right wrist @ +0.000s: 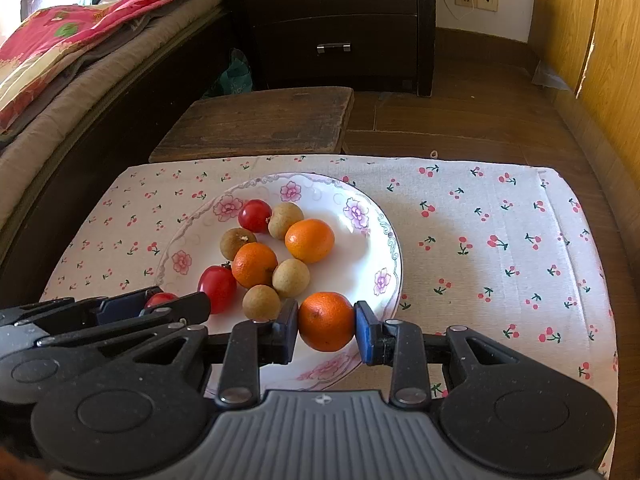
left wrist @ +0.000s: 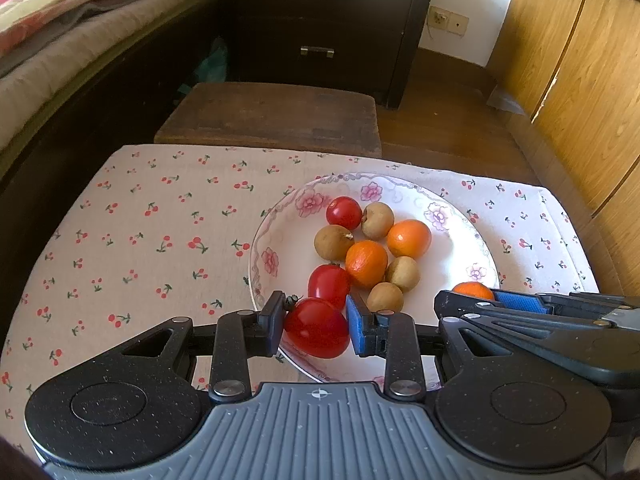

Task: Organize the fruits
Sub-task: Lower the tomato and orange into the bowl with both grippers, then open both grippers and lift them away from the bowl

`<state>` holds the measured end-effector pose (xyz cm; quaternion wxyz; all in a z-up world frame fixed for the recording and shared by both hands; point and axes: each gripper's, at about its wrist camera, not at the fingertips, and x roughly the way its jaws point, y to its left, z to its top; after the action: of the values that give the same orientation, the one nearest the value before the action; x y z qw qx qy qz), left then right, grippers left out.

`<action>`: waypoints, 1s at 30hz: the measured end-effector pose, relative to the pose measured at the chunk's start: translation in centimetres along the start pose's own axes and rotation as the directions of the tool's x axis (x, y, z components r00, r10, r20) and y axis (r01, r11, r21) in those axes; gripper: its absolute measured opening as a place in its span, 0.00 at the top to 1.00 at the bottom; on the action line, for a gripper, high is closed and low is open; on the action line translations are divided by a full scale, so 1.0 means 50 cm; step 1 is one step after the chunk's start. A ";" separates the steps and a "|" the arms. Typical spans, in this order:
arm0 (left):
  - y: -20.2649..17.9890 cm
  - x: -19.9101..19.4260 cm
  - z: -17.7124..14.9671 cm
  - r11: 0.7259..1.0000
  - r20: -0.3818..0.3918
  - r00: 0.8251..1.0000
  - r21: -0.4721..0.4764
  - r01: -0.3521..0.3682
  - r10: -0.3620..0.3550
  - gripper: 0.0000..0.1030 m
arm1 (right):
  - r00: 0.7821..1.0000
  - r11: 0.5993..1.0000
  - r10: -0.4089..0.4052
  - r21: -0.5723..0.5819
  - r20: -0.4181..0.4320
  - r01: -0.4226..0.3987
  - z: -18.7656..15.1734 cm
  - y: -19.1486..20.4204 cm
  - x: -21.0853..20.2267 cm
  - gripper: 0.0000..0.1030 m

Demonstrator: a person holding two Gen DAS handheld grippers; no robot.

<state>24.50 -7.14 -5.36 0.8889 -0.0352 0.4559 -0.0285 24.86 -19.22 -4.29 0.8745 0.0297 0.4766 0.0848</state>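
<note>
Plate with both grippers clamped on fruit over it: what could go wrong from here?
1. The left gripper squeezes a soft cherry tomato; more pressure might split it.
2. The right gripper pinches a round mandarin at its sides only; it could slip and roll off the plate rim.
3. Both grippers sit close together, so lifting at once risks a collision or knocking the loose longans.
</note>
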 end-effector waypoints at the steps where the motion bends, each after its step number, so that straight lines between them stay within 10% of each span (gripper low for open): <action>1: 0.001 0.001 -0.001 1.000 -0.003 1.000 -0.002 0.000 0.000 0.62 | 1.000 1.000 0.000 0.000 0.000 0.000 0.000 0.000 0.000 0.68; 30: 0.008 -0.010 0.004 1.000 0.009 1.000 -0.023 0.007 -0.007 0.55 | 1.000 1.000 0.001 0.030 0.030 -0.002 0.006 -0.004 -0.013 0.67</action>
<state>24.35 -6.68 -4.87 0.8902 -0.0472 0.4523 -0.0261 24.79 -19.51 -3.61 0.8811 0.0445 0.4644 0.0777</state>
